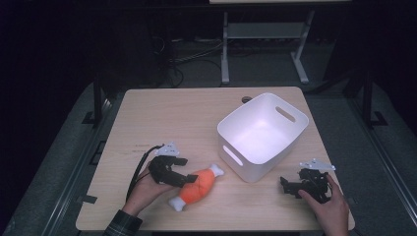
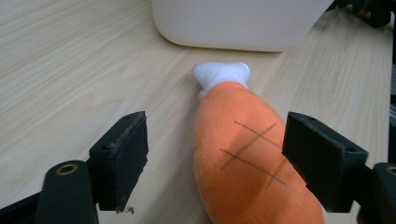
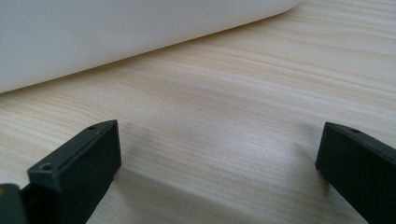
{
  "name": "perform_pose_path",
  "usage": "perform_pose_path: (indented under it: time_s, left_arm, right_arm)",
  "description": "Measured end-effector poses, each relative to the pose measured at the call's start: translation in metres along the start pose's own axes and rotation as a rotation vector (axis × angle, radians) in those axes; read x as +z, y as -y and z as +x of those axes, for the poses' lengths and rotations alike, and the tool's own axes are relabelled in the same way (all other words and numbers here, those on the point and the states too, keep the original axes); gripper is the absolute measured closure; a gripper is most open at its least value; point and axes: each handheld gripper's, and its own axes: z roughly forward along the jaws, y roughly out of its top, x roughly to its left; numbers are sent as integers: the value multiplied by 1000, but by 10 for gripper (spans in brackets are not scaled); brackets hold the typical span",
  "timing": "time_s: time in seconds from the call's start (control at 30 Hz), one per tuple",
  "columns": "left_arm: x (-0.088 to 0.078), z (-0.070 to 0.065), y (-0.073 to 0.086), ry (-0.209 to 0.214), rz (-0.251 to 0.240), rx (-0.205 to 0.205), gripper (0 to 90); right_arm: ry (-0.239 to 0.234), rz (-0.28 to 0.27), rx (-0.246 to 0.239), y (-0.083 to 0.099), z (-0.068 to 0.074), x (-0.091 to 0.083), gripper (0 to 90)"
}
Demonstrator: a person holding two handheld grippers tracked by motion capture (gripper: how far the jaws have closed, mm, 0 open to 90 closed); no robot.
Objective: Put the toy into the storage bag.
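Observation:
An orange plush drumstick (image 1: 197, 186) with white bone ends lies on the wooden table (image 1: 172, 118) near the front edge. My left gripper (image 1: 186, 180) stands open around its thick orange body (image 2: 243, 154); the right jaw is close against the plush, the left jaw is apart from it. The white knob (image 2: 222, 73) points toward the white bin (image 2: 243, 21). My right gripper (image 1: 289, 186) rests open low over bare wood (image 3: 219, 140) at the front right, with nothing between its jaws, facing the bin wall (image 3: 116, 32).
The white plastic bin (image 1: 295, 129) with handle slots stands right of centre, empty inside. A round cable hole (image 1: 246, 99) sits behind it. Metal stand legs (image 1: 225, 49) rise on the dark floor beyond the table.

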Motion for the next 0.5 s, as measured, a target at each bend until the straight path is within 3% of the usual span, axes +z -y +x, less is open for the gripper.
perform_pose_path:
  time_s: [0.13, 0.5]
  left_arm:
    - [0, -3, 5, 15, -21, -6, 178]
    - [15, -6, 9, 23, 33, 11, 157]
  right_arm:
    - [0, 0, 0, 0, 0, 0, 0]
    - [0, 0, 0, 0, 0, 0, 0]
